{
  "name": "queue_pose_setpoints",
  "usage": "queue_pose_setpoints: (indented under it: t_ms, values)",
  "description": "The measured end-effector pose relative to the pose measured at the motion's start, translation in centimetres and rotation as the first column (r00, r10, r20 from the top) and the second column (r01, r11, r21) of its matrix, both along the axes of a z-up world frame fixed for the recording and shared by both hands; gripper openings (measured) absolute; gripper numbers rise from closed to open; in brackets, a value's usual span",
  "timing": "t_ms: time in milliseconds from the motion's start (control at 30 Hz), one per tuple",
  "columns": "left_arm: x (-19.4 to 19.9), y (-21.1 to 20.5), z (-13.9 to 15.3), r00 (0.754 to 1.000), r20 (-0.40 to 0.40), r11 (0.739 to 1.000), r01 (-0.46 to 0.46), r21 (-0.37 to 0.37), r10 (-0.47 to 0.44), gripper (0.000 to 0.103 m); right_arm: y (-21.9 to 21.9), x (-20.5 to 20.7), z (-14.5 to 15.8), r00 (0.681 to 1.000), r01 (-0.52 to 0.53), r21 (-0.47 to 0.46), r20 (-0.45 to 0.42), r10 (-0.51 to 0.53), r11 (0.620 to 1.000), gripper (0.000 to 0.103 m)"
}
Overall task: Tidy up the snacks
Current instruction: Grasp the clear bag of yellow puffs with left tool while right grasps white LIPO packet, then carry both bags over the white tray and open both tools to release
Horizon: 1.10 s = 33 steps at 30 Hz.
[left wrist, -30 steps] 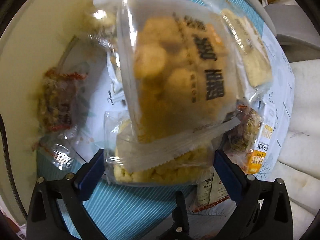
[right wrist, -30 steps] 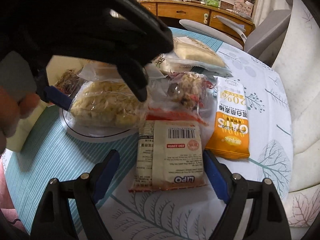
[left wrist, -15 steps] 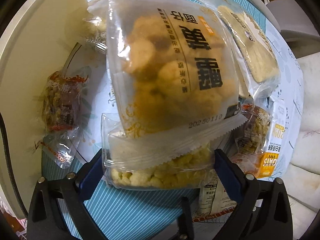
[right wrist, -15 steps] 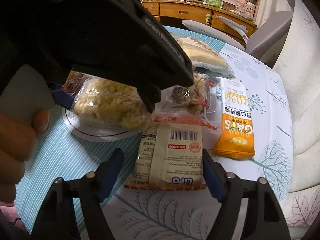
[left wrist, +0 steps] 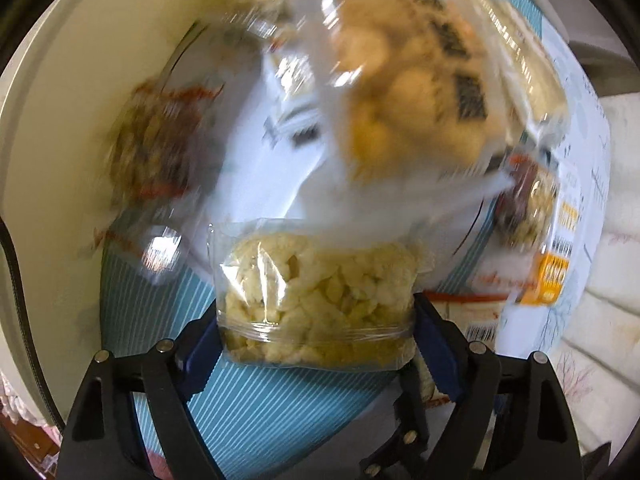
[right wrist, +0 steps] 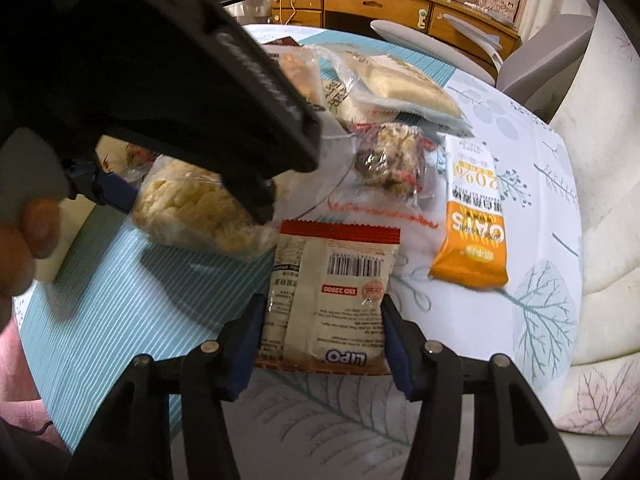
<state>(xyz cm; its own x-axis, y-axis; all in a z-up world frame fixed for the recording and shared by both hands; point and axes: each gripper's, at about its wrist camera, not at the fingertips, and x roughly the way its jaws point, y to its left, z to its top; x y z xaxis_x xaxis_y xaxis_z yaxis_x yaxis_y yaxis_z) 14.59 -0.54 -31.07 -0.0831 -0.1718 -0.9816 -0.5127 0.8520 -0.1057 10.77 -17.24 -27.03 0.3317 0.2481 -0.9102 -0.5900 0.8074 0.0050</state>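
My left gripper point(left wrist: 316, 320) is shut on a clear bag of pale yellow puffed snack point(left wrist: 316, 292) and holds it above the table; the bag also shows in the right wrist view point(right wrist: 196, 212), lifted off the striped cloth. Behind it, blurred, lies a bag of round golden puffs point(left wrist: 416, 92) with dark lettering. My right gripper point(right wrist: 322, 336) is shut on the white LIPO packet point(right wrist: 332, 296) with a red top edge and a barcode, near the table's front.
An orange oats bar point(right wrist: 472, 224), a nut cluster packet point(right wrist: 388, 160) and flat cracker packs point(right wrist: 396, 84) lie on the leaf-print cloth point(right wrist: 532, 320). A cream tray point(left wrist: 80, 92) stands left. A grey chair point(right wrist: 532, 64) and wooden dresser point(right wrist: 400, 0) are behind.
My left gripper has closed on the yellow puffed snack bag and pulled it out from under the golden puff bag. My right gripper has closed on the LIPO packet.
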Motion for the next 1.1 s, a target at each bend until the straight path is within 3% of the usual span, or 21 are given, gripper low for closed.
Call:
queue_pose_setpoints:
  t_ms: [200,533,733,1000,1100]
  values:
    - [-3.3,0.4,0.8,0.998,-0.061,0.999,0.032,-0.021,-0.033,0.084,-0.7,-1.0,0.7,0.999,0.035,-0.015,-0.036,-0.035,0.999,0.055]
    - [-7.9,1.1,5.4,0.994,-0.022,0.992,0.106,-0.065,-0.108,0.084,-1.9,-1.6,3.8,0.987,0.157,0.018,-0.047,-0.156,0.987,0.055]
    - [-9.8,2.9,9.9,0.985,0.058,0.981,0.165,-0.101,-0.160,0.084,-1.6,-2.3,6.2,0.976,0.218,0.057,-0.038,-0.216,0.974,0.055]
    - [-8.5,6.5,16.4,0.958,0.205,0.966,0.229,-0.120,-0.202,0.084,1.1,-3.6,9.7,0.961,0.276,0.100,0.003,-0.278,0.956,0.055]
    - [-8.2,7.9,17.3,0.948,0.248,0.967,0.229,-0.110,-0.197,0.084,2.6,-4.0,11.2,0.957,0.284,0.123,0.026,-0.289,0.951,0.055]
